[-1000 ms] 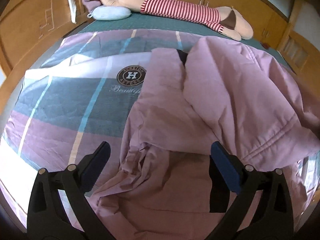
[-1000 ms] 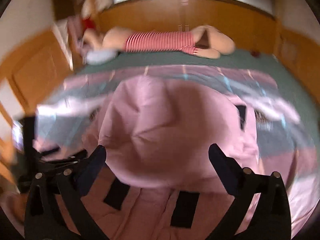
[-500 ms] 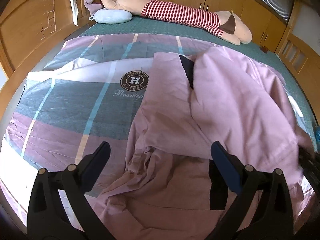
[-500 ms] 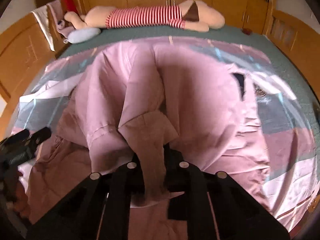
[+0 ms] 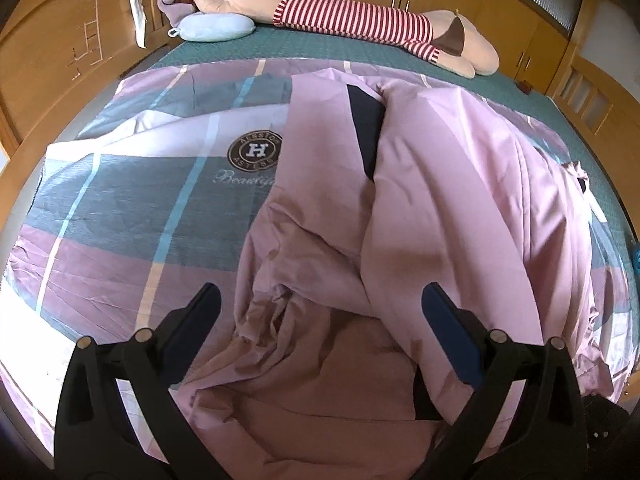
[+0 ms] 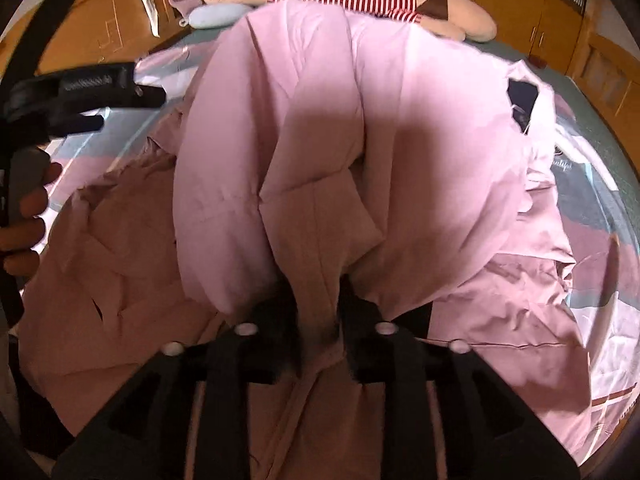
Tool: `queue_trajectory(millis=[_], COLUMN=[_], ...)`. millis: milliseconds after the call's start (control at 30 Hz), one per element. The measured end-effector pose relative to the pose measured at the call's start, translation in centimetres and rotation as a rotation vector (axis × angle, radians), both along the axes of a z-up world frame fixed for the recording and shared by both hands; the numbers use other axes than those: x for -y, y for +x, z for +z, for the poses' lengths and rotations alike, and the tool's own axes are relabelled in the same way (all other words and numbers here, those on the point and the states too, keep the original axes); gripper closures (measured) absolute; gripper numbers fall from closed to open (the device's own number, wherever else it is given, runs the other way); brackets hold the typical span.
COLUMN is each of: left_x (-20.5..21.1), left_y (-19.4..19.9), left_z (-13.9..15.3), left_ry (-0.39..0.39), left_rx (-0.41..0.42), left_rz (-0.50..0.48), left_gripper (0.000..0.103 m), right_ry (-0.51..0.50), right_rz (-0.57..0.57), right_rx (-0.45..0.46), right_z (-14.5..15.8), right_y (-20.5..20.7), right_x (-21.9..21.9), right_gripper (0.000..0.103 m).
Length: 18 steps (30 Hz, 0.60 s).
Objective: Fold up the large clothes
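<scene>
Bed [image 5: 120, 216]; garment [image 6: 320, 128] in right gripper [image 6: 318, 320]

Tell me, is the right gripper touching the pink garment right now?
Touching. The right wrist view shows the right gripper shut on a bunched fold of the pink garment, with cloth pinched between its fingers and lifted.

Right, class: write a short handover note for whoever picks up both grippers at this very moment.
Right gripper: shut on a bunched fold of the pink garment, lifted toward the camera.
Left gripper: open, empty, above the garment's crumpled near part.
Garment lies on the plaid bedcover, partly doubled over, black patch showing.
Done: one section gripped and raised.
Left: lay it flat, smooth the crumpled part, finish folding.
</scene>
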<state>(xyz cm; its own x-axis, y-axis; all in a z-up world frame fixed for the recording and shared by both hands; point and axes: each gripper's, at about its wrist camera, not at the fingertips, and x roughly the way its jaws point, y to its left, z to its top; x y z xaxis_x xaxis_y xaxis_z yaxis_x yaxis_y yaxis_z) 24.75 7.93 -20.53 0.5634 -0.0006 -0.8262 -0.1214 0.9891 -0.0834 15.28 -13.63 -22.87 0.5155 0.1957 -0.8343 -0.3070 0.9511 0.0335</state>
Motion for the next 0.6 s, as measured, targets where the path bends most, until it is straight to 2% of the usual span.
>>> queue_trajectory(millis=[67, 133, 200, 233, 300, 400, 433, 500, 533, 600], left_x=[0.3, 0.6, 0.8, 1.0, 1.3, 2.1, 2.2, 2.6, 2.9, 3.3], left_y=[0.1, 0.2, 0.2, 0.2, 0.2, 0.3, 0.3, 0.2, 0.3, 0.3], left_z=[-0.2, -0.3, -0.6, -0.7, -1.0, -1.6, -1.7, -2.1, -2.3, -2.7], left_ry=[0.008, 0.016, 0.019, 0.021, 0.031, 0.055, 0.062, 0.077, 0.088, 0.108], left_rx=[0.0, 0.0, -0.007, -0.011, -0.015, -0.026, -0.028, -0.03, -0.033, -0.036], left_rz=[-0.004, -0.009, -0.02, -0.027, -0.036, -0.055, -0.059, -0.067, -0.074, -0.082], left_gripper=[0.002, 0.002, 0.002, 0.002, 0.002, 0.002, 0.002, 0.002, 0.002, 0.002], right_ry=[-0.003, 0.009, 0.046, 0.082, 0.23, 0.373, 0.435, 0.45, 0.39, 0.255], right_rz=[0.019, 0.059, 0.111, 0.155, 0.251, 0.268, 0.231, 0.094, 0.007, -0.055], right_rx=[0.001, -0.01, -0.016, -0.024, -0.031, 0.077, 0.128, 0.172, 0.184, 0.198], right_z=[0.3, 1.1, 2.3, 3.3, 5.5, 8.7, 9.8, 10.5, 10.3, 9.1], right_y=[-0.7, -0.7, -1.1, -1.4, -1.8, -1.7, -1.1, 0.7, 2.1, 4.3], right_x=[0.4, 1.0, 1.5, 2.0, 3.3, 5.5, 6.7, 8.0, 8.2, 7.9], right_gripper=[0.057, 0.041, 0.033, 0.019, 0.007, 0.007, 0.007, 0.007, 0.017, 0.042])
